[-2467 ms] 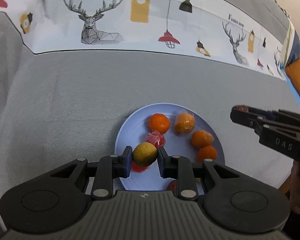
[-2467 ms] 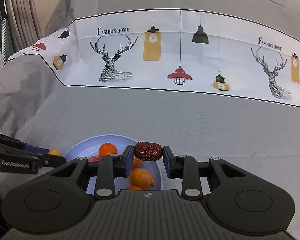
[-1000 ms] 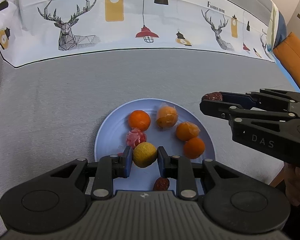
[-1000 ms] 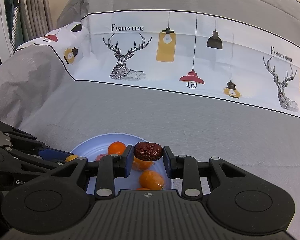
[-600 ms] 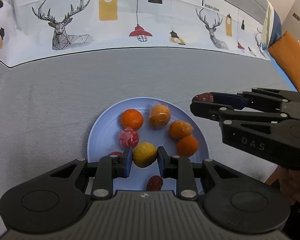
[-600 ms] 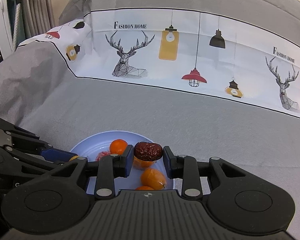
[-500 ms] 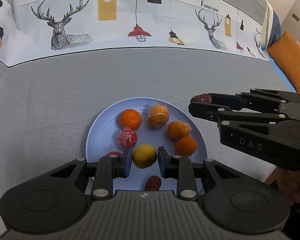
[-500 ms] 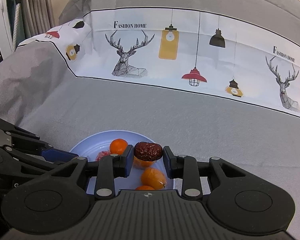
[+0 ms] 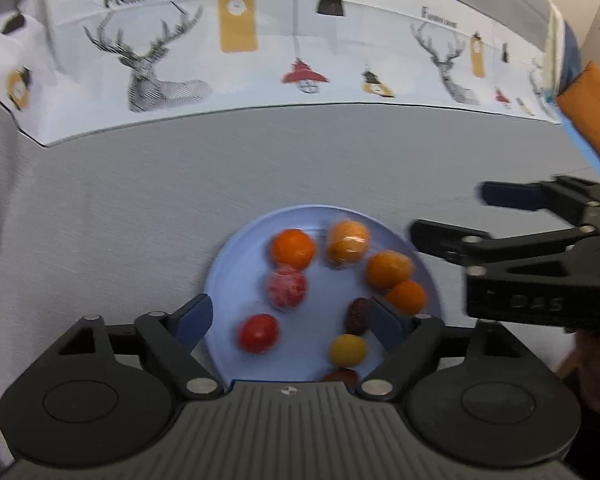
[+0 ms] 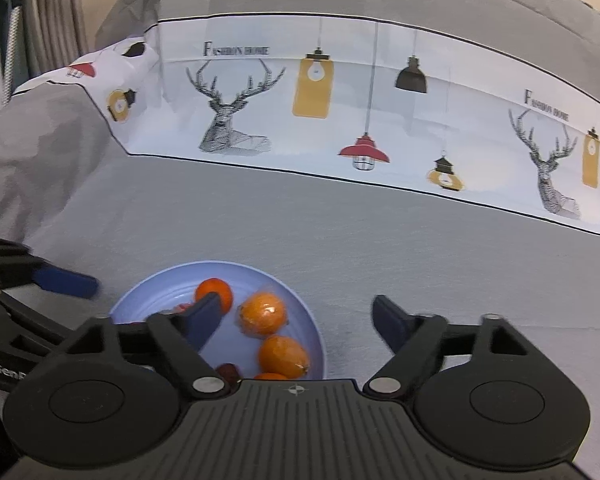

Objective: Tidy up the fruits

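Plate [image 9: 236, 256]: one, blue, lying at 12 o'clock from both grippers, directly beneath them.
Left gripper [image 9: 288, 320]: jaws opening, nothing between them; seen nearer the plate's middle.
Right gripper [image 10: 296, 320]: jaws opening, empty.
Oranges [image 9: 293, 249]: four counted.
Red fruits [image 9: 258, 333]: two.
Dates [image 9: 358, 316]: two; long axis 12-to-6.
Yellow fruit [image 9: 348, 349]: one, at 5 o'clock on the plate.

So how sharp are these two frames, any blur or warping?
Left wrist view: motion-smeared, fruit on the plate soft, printed cloth streaked. Right wrist view: sharper, the orange fairly clear. Both bow straight lines, fisheye.
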The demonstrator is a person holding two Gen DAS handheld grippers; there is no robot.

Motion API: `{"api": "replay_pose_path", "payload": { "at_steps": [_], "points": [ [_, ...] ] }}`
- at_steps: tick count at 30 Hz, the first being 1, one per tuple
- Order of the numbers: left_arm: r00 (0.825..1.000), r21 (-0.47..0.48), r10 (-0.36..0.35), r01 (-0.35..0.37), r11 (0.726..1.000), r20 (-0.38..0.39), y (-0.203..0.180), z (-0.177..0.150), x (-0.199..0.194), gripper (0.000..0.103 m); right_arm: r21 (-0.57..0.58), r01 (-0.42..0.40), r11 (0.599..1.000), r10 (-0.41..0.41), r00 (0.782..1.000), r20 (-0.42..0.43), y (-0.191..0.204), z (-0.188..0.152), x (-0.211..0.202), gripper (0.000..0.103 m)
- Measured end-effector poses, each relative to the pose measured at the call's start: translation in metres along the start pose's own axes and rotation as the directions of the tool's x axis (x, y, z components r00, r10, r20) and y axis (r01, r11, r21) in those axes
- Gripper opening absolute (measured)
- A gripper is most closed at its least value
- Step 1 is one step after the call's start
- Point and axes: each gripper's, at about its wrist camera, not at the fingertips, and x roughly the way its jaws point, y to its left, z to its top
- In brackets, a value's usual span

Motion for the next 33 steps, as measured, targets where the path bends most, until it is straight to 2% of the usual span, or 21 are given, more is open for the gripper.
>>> {"api": "replay_pose_path", "payload": {
  "at_steps": [3,6,8,11,14,17,19,20,21,22,27,30,33],
  "points": [
    [0.997,-0.009,0.068,-0.067,0.998,0.047,0.005,0.0,-0.007,0.093,0.02,0.028,0.999,-0.028,1.0,-0.003,-0.004,0.001,0.001,0.094],
    [0.981,0.012,0.133,-0.136,0.991,0.14,0.001,-0.003,-0.025,0.093,0.059,0.051,0.997,-0.052,0.999,0.01,-0.01,0.001,-0.004,0.098],
    [0.973,0.045,0.123,-0.134,0.99,0.197,-0.003,-0.006,-0.042,0.093,0.077,0.081,0.994,-0.085,0.996,0.04,-0.011,0.001,-0.015,0.099],
    [0.969,0.064,0.106,-0.123,0.99,0.223,-0.01,-0.008,-0.061,0.093,0.066,0.139,0.988,-0.146,0.982,0.117,-0.009,0.0,-0.04,0.102],
    [0.973,-0.033,0.12,-0.116,0.993,0.198,-0.011,-0.007,-0.078,0.093,0.088,0.179,0.98,-0.19,0.972,0.14,-0.009,-0.007,-0.063,0.102],
    [0.975,-0.158,0.176,-0.154,0.975,0.138,-0.011,-0.016,-0.082,0.094,0.114,0.184,0.976,-0.195,0.976,0.094,-0.009,-0.02,-0.075,0.102],
    [0.982,-0.199,0.156,-0.134,0.971,0.103,-0.012,-0.034,-0.072,0.102,0.105,0.182,0.978,-0.189,0.98,0.059,-0.005,-0.026,-0.075,0.102],
    [0.99,-0.188,0.128,-0.114,0.975,0.06,-0.013,-0.042,-0.062,0.102,0.091,0.179,0.98,-0.184,0.982,0.048,-0.003,-0.028,-0.073,0.102],
    [0.992,-0.173,0.12,-0.124,0.977,-0.032,-0.015,-0.045,-0.048,0.102,0.068,0.178,0.982,-0.181,0.983,0.035,-0.001,-0.029,-0.069,0.102],
    [0.988,-0.172,0.128,-0.143,0.975,-0.091,-0.015,-0.044,-0.038,0.102,0.047,0.183,0.982,-0.184,0.983,0.021,0.002,-0.03,-0.064,0.102],
    [0.978,-0.17,0.193,-0.203,0.964,-0.075,-0.004,-0.029,-0.027,0.102,0.029,0.172,0.985,-0.169,0.983,-0.073,0.002,-0.033,-0.039,0.102],
    [0.983,-0.21,0.165,-0.179,0.961,-0.086,0.002,-0.027,-0.026,0.102,0.054,0.164,0.985,-0.157,0.982,-0.105,0.001,-0.035,-0.034,0.102],
    [0.982,-0.183,0.156,-0.172,0.968,-0.103,-0.003,-0.028,-0.02,0.102,0.056,0.151,0.987,-0.143,0.981,-0.131,0.002,-0.037,-0.028,0.102]
  ]
}}
